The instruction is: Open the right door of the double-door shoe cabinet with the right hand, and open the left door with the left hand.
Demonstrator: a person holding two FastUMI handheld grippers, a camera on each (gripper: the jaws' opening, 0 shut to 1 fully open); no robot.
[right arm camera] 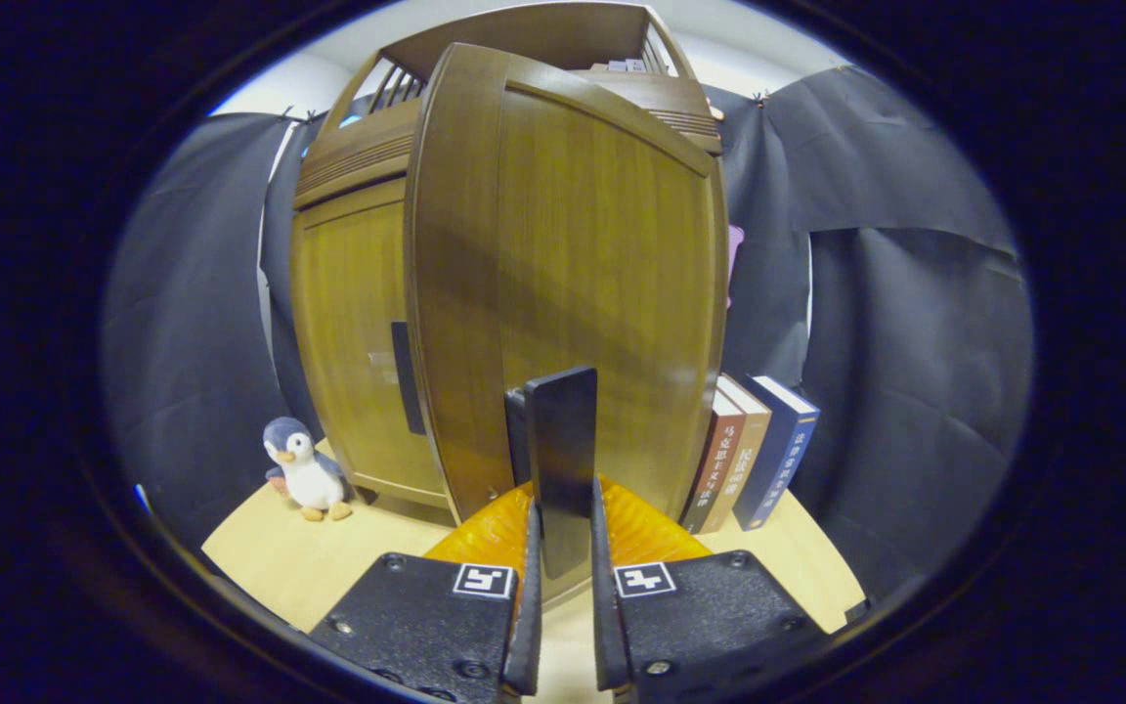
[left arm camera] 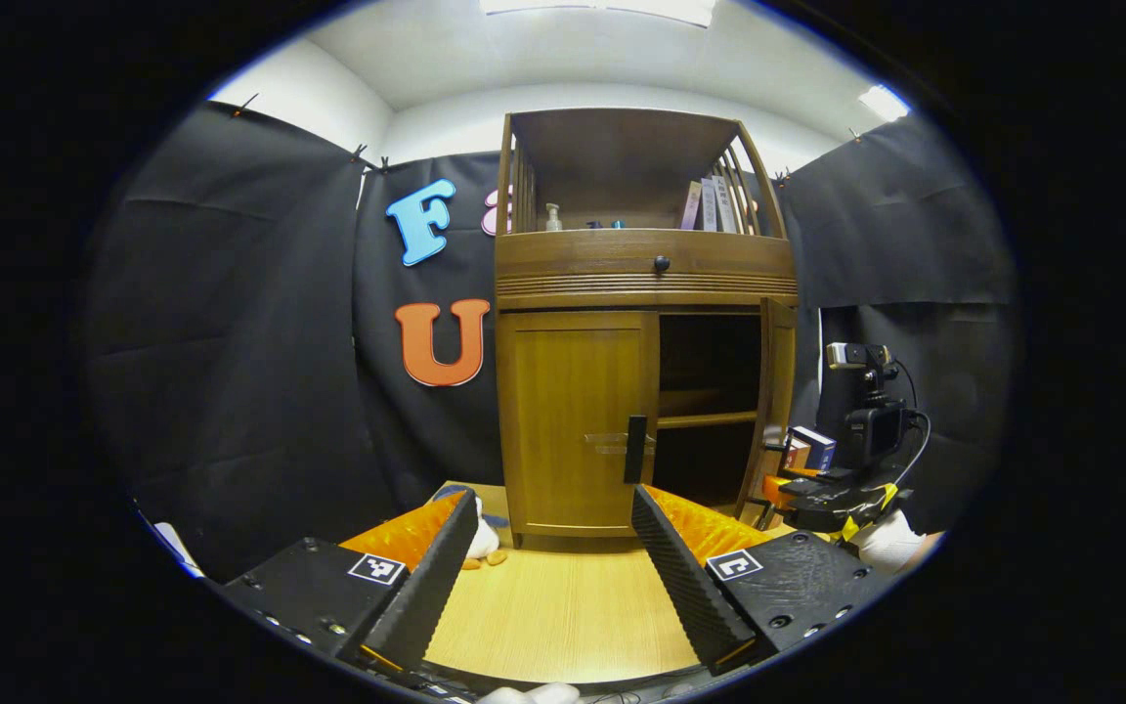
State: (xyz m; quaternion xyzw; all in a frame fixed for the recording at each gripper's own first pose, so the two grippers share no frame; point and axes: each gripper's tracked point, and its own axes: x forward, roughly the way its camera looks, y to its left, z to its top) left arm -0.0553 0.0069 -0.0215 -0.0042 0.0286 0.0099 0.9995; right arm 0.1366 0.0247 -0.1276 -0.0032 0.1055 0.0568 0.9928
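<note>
The shoe cabinet is standing on a light wooden table against the black cloth wall. In the left gripper view, the left gripper is hovering in front of it with its two fingers spread wide and nothing between them. The left door is sitting shut ahead of the fingers, well apart from them, and its dark upright handle is lining up just above the tip of the finger on the right of that view. The right door is standing swung outward, showing the dark shelves inside. Beyond it the right gripper is showing farther off, with a gloved hand under it.

In the right gripper view, the right gripper is pinching the right door's handle, a dark flat bar standing upright between the two fingers, which are pressing on it from either side. The right door is rising close behind the handle. To its left the left door is lying closed. A toy penguin is sitting on the table by the cabinet's left corner, and three books are leaning upright just right of the open door.
</note>
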